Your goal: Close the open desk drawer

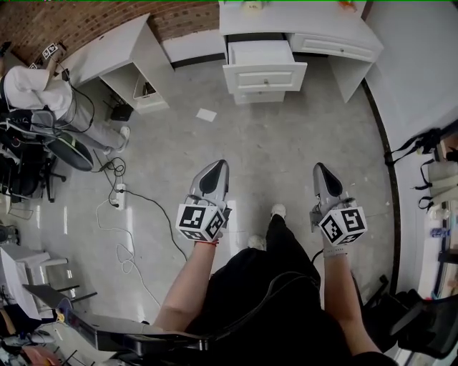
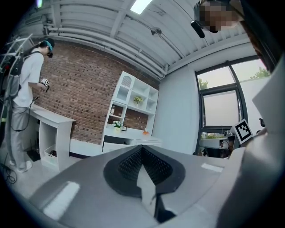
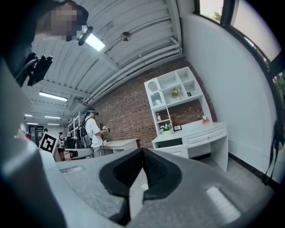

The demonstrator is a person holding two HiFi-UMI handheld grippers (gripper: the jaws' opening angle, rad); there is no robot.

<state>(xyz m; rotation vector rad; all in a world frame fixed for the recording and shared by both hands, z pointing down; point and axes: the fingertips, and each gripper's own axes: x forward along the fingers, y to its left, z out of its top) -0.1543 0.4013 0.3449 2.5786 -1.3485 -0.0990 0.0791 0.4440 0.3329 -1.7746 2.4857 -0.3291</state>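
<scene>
The drawer (image 1: 263, 66) is seen pulled out of the white desk (image 1: 322, 25), well ahead of both grippers. Its knobbed front is turned toward them, with the panel running left to right and the slide axis pointing at them. A glossy grey floor (image 1: 286, 150) lies between, with a paper scrap (image 1: 206, 114) ahead of the left gripper (image 1: 213, 175). A brick wall (image 1: 79, 21) stands far ahead-left. The jaws of the left gripper and the right gripper (image 1: 325, 179) are pressed together on nothing.
</scene>
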